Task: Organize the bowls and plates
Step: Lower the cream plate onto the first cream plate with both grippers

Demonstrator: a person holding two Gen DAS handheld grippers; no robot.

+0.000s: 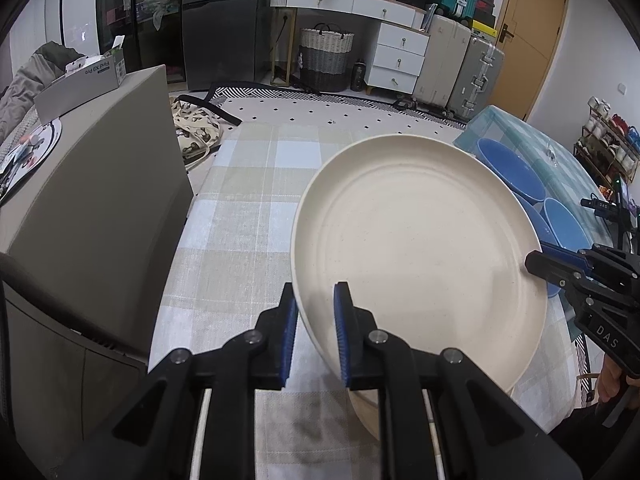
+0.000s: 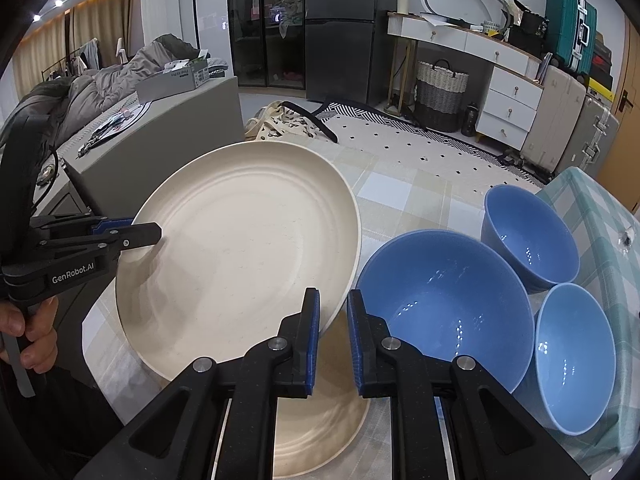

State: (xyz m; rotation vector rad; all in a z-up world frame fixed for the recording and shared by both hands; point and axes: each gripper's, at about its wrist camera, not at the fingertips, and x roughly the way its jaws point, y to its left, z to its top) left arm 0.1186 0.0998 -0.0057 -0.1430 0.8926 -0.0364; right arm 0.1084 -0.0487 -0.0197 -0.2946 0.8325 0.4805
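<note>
Cream plate point(image 1: 420, 240) is held tilted above a second cream plate point(image 2: 320, 432) on the checked tablecloth point(image 1: 240, 208), left of three blue bowls point(image 2: 448, 300). Left gripper point(image 1: 316, 340) and right gripper point(image 2: 333, 340) are each clamped on its rim at opposite edges.

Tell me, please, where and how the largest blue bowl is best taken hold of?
Grip the largest blue bowl by its thin rim, one finger inside and one outside, coming down from above on the near edge. It sits upright and open, with two smaller blue bowls crowding its far and right sides and the cream plate to its left, so the near rim looks freest.
</note>
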